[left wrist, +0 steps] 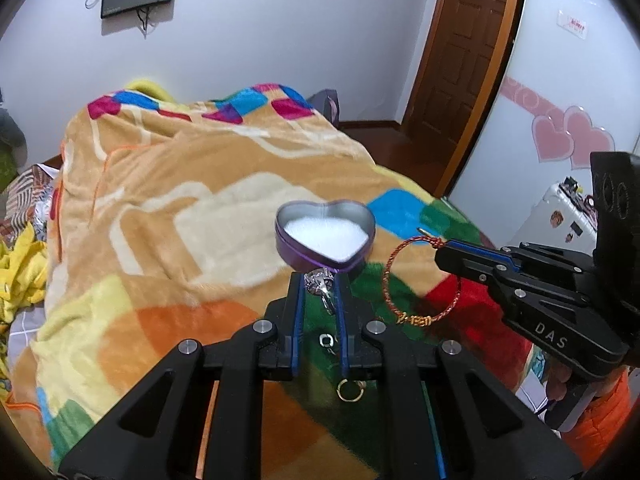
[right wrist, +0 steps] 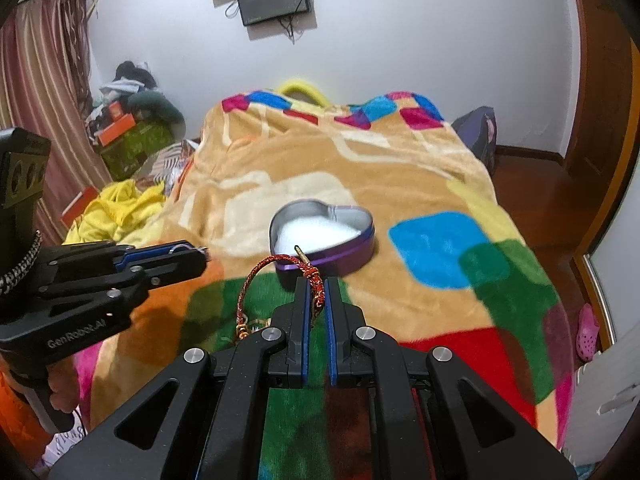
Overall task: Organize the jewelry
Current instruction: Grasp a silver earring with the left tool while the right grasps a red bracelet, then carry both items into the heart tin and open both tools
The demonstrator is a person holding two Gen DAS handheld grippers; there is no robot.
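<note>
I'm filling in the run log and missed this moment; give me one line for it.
left gripper: shut on silver ring | right gripper: shut on red cord bracelet | heart tin: open, on blanket

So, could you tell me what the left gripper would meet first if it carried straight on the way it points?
Most likely the heart-shaped tin, just past the left gripper and the silver ring it holds, though depth is hard to judge.

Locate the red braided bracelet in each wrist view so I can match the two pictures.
Left wrist view: the red braided bracelet hangs right of centre, pinched at its top by the right gripper.
Right wrist view: low centre, the bracelet loops left from that gripper's closed fingertips.
Shared landmark: the open heart-shaped tin on the blanket, just beyond the bracelet.
</note>
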